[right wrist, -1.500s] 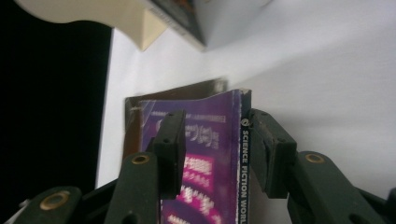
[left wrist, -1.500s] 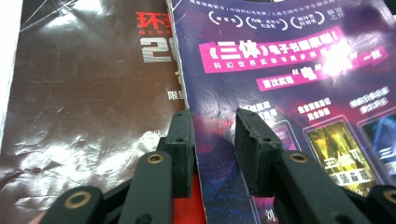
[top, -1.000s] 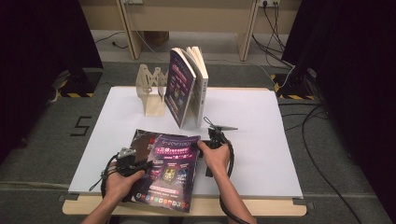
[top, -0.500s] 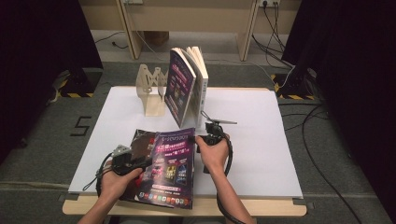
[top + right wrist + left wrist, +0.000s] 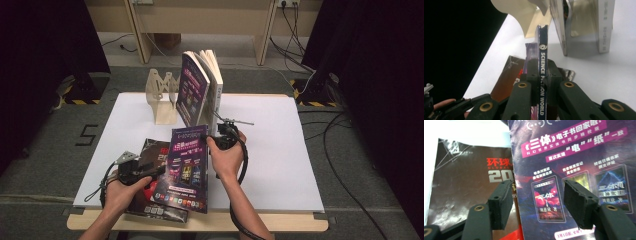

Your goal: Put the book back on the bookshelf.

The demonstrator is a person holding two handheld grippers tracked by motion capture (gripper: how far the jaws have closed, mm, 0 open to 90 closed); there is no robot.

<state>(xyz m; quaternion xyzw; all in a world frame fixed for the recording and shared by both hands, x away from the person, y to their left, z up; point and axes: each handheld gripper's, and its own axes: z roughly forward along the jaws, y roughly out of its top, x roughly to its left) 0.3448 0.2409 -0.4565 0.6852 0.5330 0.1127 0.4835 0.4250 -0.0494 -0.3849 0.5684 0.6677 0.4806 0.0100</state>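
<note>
The purple magazine (image 5: 187,167) stood tilted up off the counter (image 5: 280,165), lifted at its spine edge, over the near middle of the white sheet. In the right gripper view its dark blue spine (image 5: 542,75), printed "SCIENCE FICTION WORLD", ran straight up between the fingers (image 5: 532,72), which were clenched on it from both sides. The right gripper (image 5: 222,137) held that edge at the magazine's upper right corner, with the person's right hand (image 5: 227,157) wrapped around it.

Its lower left part lay over a second, dark magazine (image 5: 150,175) with red lettering, which rested flat on the counter near the front edge. The left gripper (image 5: 150,170) sat just left of the purple cover, in the left hand (image 5: 122,192). In the left gripper view its fingers (image 5: 500,203) stood apart, released; they had just been opening, one before the dark magazine and the other before the purple cover, and nothing was pressed between them.

Farther back on the counter, well apart from both magazines, several more books (image 5: 200,90) stood upright and leaning beside a pale wooden rack (image 5: 161,97). A cable (image 5: 244,165) looped down from the right gripper along the forearm.
</note>
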